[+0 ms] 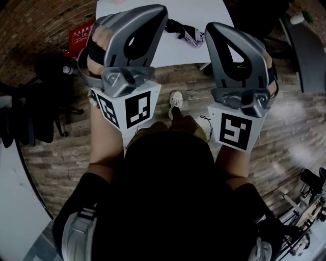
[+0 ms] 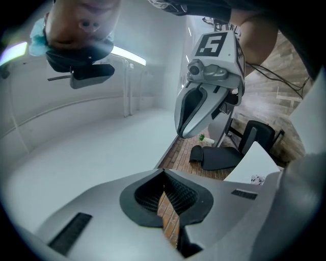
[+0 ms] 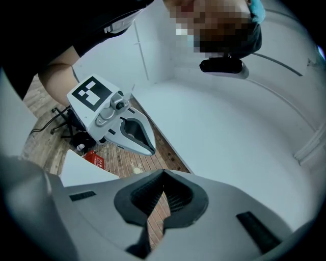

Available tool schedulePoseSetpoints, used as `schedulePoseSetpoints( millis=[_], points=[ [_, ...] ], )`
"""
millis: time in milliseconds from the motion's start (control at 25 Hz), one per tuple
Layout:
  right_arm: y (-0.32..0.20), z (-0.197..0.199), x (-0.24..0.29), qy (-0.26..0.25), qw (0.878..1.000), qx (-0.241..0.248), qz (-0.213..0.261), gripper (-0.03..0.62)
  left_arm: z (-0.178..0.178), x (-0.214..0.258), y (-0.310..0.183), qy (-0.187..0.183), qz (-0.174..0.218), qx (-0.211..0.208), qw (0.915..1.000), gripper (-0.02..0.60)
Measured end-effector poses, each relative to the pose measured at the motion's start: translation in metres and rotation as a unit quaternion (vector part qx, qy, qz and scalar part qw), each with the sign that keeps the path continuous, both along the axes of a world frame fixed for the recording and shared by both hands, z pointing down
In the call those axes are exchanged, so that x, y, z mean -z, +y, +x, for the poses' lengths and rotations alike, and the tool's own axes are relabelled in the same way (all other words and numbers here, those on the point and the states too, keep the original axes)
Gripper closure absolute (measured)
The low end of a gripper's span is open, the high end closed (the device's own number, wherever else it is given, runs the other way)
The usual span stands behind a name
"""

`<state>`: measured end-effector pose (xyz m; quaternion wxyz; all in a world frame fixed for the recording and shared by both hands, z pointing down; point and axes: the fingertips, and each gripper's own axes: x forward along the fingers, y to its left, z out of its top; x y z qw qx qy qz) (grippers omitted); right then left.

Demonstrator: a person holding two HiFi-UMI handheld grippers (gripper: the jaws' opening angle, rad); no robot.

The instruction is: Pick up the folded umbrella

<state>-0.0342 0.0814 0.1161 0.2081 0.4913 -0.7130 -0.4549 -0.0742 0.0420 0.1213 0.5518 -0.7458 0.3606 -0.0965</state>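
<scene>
Left gripper [image 1: 155,18] and right gripper [image 1: 215,33] are held level side by side, pointing forward, both closed and empty.

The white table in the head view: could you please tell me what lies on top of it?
A dark bundle, apparently the folded umbrella, lies on the white table. The left gripper and right gripper cover parts of the tabletop; anything beneath them is hidden.

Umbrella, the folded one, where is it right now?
In the head view, the folded umbrella lies on the white table at the top, in the gap between the left gripper and the right gripper.
</scene>
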Motion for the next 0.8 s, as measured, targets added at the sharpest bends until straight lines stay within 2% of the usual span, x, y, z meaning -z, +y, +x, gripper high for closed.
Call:
schedulePoseSetpoints(
  millis=[240,480,800],
  points=[
    [-0.046,0.022,-0.004,-0.006,1.0,0.021,-0.022,0.566,0.025,-0.002,-0.044,-0.004,-0.011,0.009,0.9999,0.569],
    [-0.071,0.037,-0.012,-0.023,0.998,0.045,-0.044,0.565,0.041,-0.008,-0.069,-0.013,-0.021,0.019,0.9995,0.569],
    [-0.106,0.06,-0.025,-0.021,0.997,0.037,-0.068,0.565,0.059,-0.005,-0.095,-0.006,-0.031,0.034,0.9989,0.57]
  ],
)
